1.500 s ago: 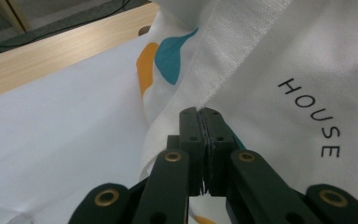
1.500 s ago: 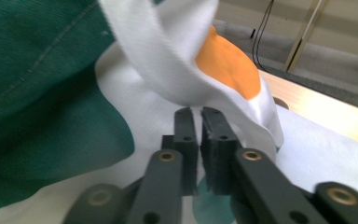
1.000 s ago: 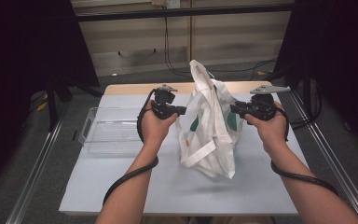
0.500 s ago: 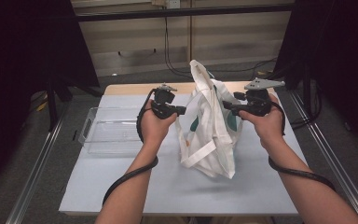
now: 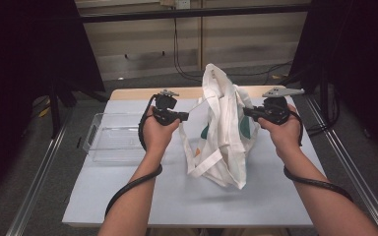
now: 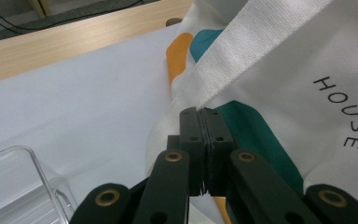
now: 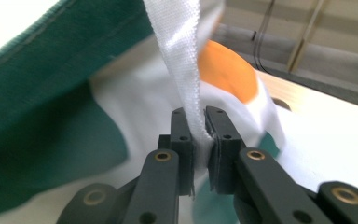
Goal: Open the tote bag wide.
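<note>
A white cloth tote bag [image 5: 224, 132] with teal and orange patches and the word HOUSE hangs upright over the middle of the table, its bottom resting on the surface. My left gripper [image 5: 186, 116] is shut on the bag's left strap [image 6: 223, 60], pulled taut toward the bag. On the other side, my right gripper [image 5: 246, 111] pinches the white strap [image 7: 186, 56] that runs up between its jaws. Both grippers sit at about the same height, one on each side of the bag. Its loose lower handles [image 5: 202, 164] droop toward the front.
A clear plastic tray [image 5: 112, 141] lies on the white table [image 5: 177, 196] left of my left hand. A strip of bare wood [image 5: 187, 92] runs along the table's far edge. Metal rails flank both sides, and cables trail on the floor behind.
My right gripper has lifted slightly and drawn its strap tighter. The left gripper holds nearly still, and the bag stays upright between them.
</note>
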`<act>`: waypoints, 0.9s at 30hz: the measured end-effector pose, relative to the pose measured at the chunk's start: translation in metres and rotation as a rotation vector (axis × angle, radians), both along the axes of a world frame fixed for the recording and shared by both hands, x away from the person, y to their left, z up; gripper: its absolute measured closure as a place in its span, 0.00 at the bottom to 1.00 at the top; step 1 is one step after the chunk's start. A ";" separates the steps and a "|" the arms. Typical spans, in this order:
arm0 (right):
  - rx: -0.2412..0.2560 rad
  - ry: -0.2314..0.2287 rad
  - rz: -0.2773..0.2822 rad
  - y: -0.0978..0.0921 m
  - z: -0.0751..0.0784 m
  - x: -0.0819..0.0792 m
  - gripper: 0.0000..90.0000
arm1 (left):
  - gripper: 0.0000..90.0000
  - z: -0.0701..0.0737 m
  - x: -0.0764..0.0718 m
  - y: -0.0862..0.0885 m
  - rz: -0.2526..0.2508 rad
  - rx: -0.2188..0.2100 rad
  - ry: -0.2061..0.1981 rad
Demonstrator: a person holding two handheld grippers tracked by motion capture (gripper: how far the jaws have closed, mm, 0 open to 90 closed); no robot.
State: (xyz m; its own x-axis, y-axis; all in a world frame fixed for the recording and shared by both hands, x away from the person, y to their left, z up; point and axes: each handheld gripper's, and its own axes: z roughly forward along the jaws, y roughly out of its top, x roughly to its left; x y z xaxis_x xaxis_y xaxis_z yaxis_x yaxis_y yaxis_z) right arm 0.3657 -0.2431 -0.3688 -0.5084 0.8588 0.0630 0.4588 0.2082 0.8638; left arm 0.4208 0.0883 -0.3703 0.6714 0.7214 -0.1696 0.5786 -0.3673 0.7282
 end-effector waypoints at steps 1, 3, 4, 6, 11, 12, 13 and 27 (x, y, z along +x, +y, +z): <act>0.000 0.000 0.000 0.000 0.000 0.000 0.92 | 0.99 0.000 0.000 0.000 0.000 0.000 0.000; 0.011 0.012 -0.020 -0.006 -0.005 -0.001 0.92 | 0.98 -0.002 0.000 0.000 0.033 -0.030 0.009; 0.005 0.018 -0.034 -0.011 -0.008 -0.002 0.92 | 0.98 -0.004 0.001 0.000 0.034 -0.023 0.012; 0.005 0.030 -0.046 -0.015 -0.012 -0.003 0.92 | 0.99 -0.005 0.003 0.002 0.037 -0.018 0.015; 0.012 0.049 -0.065 -0.022 -0.021 -0.005 0.92 | 0.98 -0.010 0.004 0.006 0.047 -0.006 0.022; 0.010 0.051 -0.067 -0.023 -0.023 -0.005 0.92 | 0.98 -0.011 0.005 0.007 0.046 -0.005 0.020; 0.010 0.051 -0.067 -0.023 -0.023 -0.005 0.92 | 0.98 -0.011 0.005 0.007 0.046 -0.005 0.020; 0.023 0.116 -0.105 -0.035 -0.052 -0.010 0.92 | 0.99 -0.017 0.007 0.012 0.059 0.023 0.037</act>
